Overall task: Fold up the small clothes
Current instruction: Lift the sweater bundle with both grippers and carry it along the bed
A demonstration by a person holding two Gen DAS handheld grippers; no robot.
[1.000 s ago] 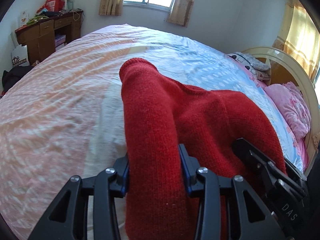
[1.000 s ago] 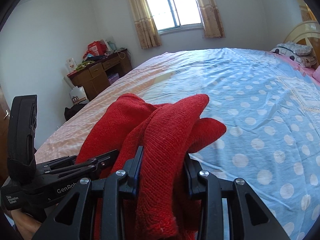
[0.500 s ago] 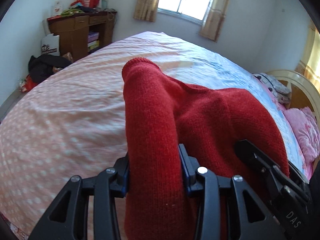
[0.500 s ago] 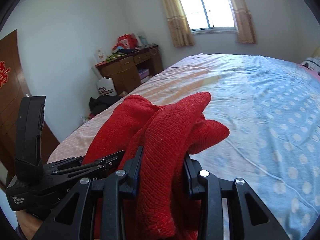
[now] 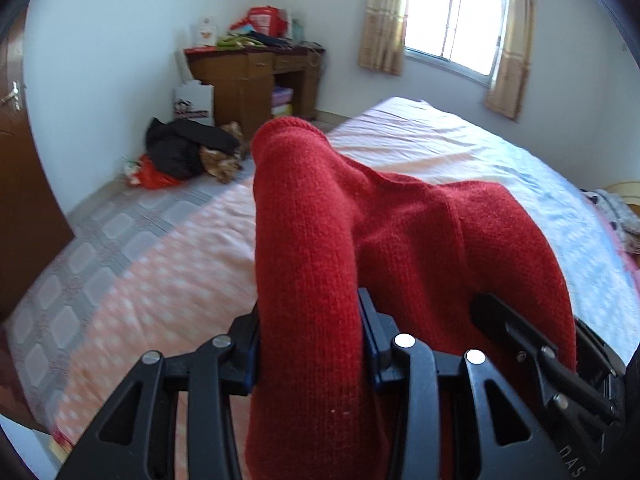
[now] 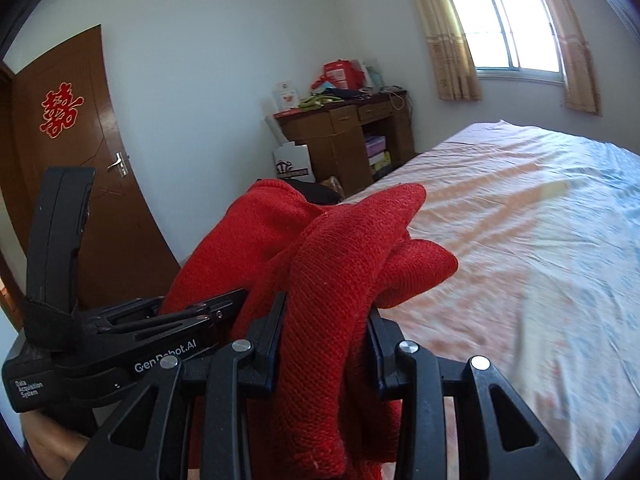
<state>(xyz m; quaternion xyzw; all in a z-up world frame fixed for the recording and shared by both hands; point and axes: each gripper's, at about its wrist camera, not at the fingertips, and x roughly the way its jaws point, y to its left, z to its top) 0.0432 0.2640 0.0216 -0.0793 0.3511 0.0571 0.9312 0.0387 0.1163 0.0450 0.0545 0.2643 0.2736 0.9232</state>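
From the left wrist, the left gripper (image 5: 308, 344) is clamped on a thick roll of the red sweater (image 5: 400, 240), held above the near pink part of the bed (image 5: 160, 264). A desk (image 5: 256, 76) stands far left.

From the right wrist, the right gripper (image 6: 326, 344) pinches another bunch of the sweater (image 6: 340, 264). The left gripper (image 6: 120, 332) is just beside it, on the left. A door (image 6: 76, 152) is behind.
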